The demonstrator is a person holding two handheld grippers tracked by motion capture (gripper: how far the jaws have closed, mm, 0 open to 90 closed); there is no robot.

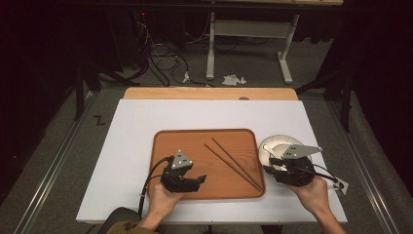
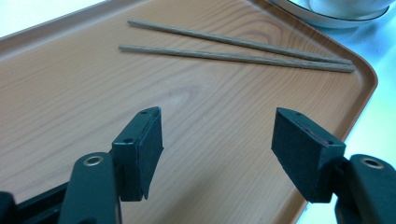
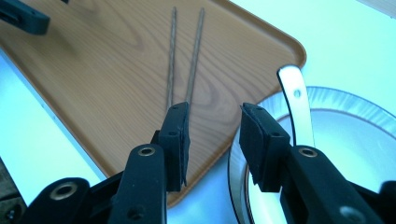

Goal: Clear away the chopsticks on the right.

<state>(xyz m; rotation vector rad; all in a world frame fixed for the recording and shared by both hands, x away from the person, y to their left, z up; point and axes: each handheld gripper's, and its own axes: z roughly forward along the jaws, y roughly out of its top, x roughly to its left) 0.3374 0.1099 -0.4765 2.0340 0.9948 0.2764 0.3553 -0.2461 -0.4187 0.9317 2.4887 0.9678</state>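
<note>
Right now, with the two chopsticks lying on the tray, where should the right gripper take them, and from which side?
Take the chopsticks near mid-length, from above, fingers spanning across both. They lie flat and nearly parallel on the wooden tray, converging near its rim by the plate, which likely crowds that end. The right gripper stands open beside them.

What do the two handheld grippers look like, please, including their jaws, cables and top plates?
Both the left gripper and the right gripper are black, each topped by a grey three-cornered plate, with a black cable trailing back. Their jaws end in flat, dark rectangular pads on arms with metal-ringed holes.
</note>
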